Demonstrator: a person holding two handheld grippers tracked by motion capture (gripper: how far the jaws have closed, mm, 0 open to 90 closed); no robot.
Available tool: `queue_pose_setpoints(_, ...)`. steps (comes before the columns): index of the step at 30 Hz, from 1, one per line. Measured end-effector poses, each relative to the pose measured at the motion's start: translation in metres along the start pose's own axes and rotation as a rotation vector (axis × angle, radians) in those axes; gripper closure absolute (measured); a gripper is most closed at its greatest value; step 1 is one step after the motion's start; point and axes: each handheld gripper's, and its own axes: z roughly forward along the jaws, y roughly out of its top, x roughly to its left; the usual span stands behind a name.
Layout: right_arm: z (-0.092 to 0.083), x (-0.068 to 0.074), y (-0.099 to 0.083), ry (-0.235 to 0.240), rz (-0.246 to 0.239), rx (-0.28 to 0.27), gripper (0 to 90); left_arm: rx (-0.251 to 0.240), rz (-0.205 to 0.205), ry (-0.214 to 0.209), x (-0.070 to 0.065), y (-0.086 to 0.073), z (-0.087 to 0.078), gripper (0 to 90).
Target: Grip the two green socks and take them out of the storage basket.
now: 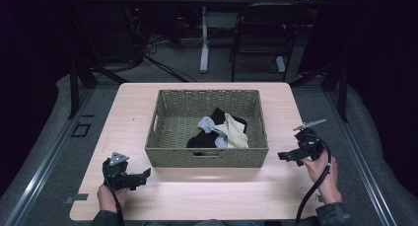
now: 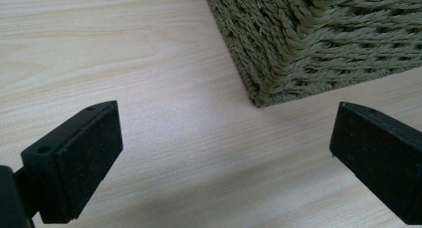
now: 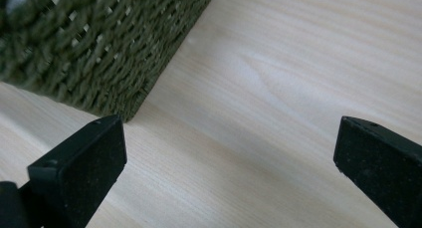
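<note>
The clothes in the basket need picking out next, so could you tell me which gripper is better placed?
Probably the right gripper: the clothes lie in the basket's right half, nearer to it. The left gripper sits by the near-left corner. Both are open and empty.

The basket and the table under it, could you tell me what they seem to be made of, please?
The basket looks woven from twisted olive-green cord, perhaps paper rope or seagrass: matte, braided strands show close up. The table looks like pale wood or wood-look laminate, smooth, with fine grain lines.
</note>
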Motion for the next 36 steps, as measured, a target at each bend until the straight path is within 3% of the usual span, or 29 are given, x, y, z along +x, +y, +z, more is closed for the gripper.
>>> queue_pose_setpoints(11,-0.026,-0.003,0.021,0.026,-0.015,-0.068,0.0,0.008,0.004,0.005,0.0,0.0,0.001,0.1)
queue_pose_setpoints(21,-0.044,0.004,0.05,0.037,-0.057,-0.078,0.0,0.006,0.006,0.001,-0.001,0.0,0.001,0.1)
queue_pose_setpoints(31,-0.053,0.024,0.088,0.059,-0.13,-0.077,0.0,0.001,0.005,0.002,-0.002,0.0,0.001,0.1)
queue_pose_setpoints(36,-0.051,0.043,0.112,0.07,-0.183,-0.05,0.0,0.008,0.009,-0.001,-0.001,0.0,0.001,0.1)
